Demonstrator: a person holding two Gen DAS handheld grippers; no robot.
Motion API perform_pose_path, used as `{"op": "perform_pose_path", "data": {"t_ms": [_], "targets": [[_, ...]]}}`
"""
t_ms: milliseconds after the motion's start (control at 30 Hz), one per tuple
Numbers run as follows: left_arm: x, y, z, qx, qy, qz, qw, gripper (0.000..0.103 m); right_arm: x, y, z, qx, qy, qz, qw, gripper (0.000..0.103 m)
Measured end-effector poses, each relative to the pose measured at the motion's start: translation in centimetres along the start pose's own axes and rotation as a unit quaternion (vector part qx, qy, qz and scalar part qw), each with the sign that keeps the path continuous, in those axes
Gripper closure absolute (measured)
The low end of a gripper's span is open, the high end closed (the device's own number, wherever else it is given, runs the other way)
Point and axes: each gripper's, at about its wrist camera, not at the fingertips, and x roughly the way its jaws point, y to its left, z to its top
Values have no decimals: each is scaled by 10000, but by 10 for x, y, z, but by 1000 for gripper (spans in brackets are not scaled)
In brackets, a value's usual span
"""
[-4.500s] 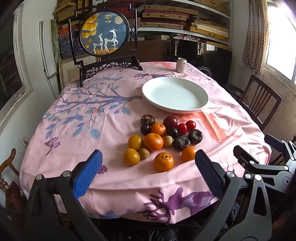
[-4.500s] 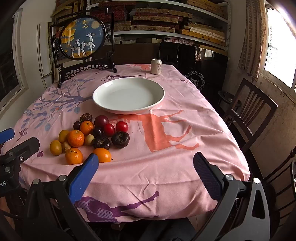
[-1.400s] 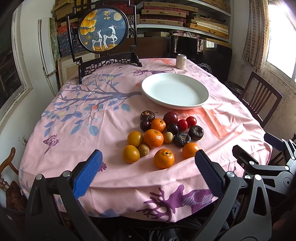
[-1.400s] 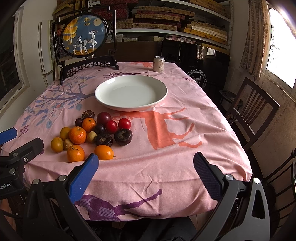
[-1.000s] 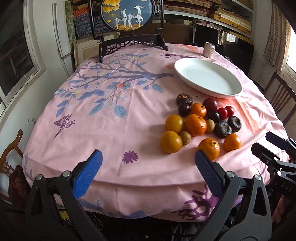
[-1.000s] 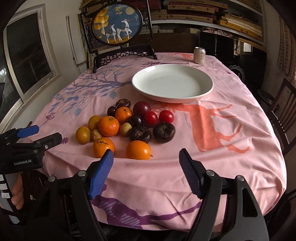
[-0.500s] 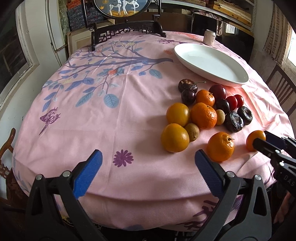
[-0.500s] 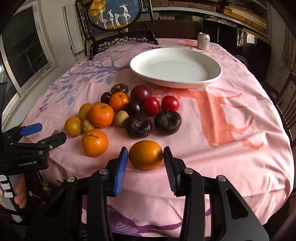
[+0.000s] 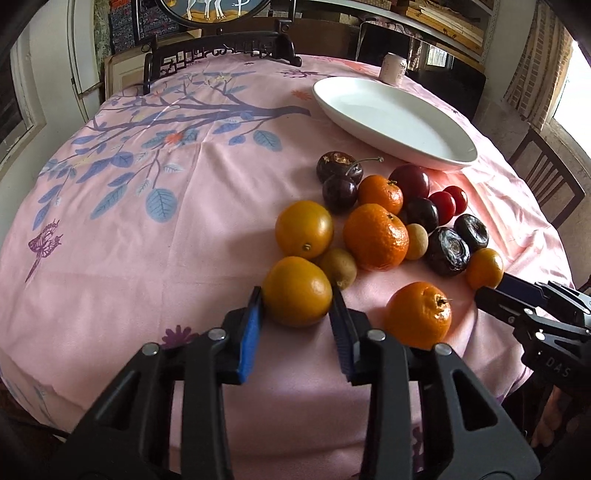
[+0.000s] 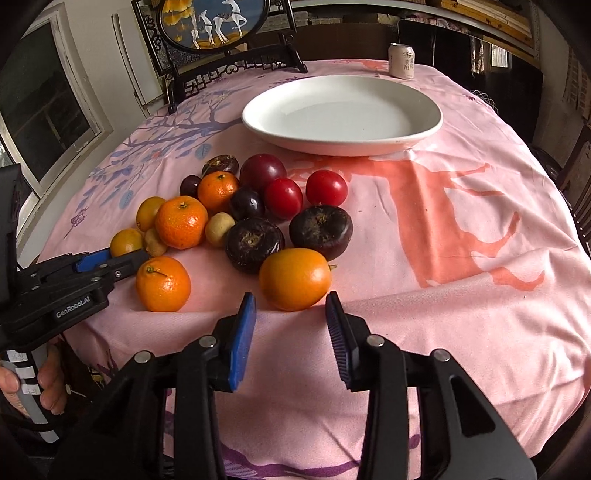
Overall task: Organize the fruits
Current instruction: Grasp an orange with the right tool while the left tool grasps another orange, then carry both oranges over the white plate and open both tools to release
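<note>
A pile of fruit lies on the pink tablecloth [image 9: 110, 258]: oranges, tangerines, dark plums, red tomatoes and small brown fruits. My left gripper [image 9: 297, 295] has its blue pads against both sides of the nearest smooth orange [image 9: 297, 291], which rests on the cloth. My right gripper [image 10: 291, 304] is partly closed just in front of another smooth orange [image 10: 294, 278], with its pads apart from it. A stemmed tangerine [image 9: 419, 314] lies between the two grippers. An empty white plate [image 10: 343, 110] stands behind the pile.
A drink can [image 10: 402, 61] stands behind the plate. A dark carved stand with a round deer picture [image 10: 214, 22] is at the far left of the table. A wooden chair [image 9: 546, 184] stands to the right. The table's front edge is just under both grippers.
Both grippers moved forward and down to the fruit. The left one narrowed from wide open to around the nearest orange. The right one stayed narrowed at its orange.
</note>
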Motion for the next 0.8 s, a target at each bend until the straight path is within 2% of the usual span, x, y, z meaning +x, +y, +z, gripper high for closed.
{"op": "perform_pose_path", "data": {"t_ms": [100, 200, 567, 700, 800], "targets": [[0, 1, 0, 10, -21, 1, 10000, 67, 7, 0, 5, -56, -96, -13, 9999, 61], [-1, 4, 0, -48, -32, -81, 10000, 68, 10, 2, 5, -162, -207, -61, 9996, 63], [-41, 3, 0, -59, -367, -416, 9984, 68, -32, 7, -3, -138, -572, 296, 9978, 63], [-54, -5, 11, 39, -495, -500, 9975, 68, -36, 2, 2, -58, -608, 432, 9972, 63], [-53, -14, 35, 177, -511, -480, 9974, 68, -37, -7, 16, -50, -667, 398, 9970, 63]]}}
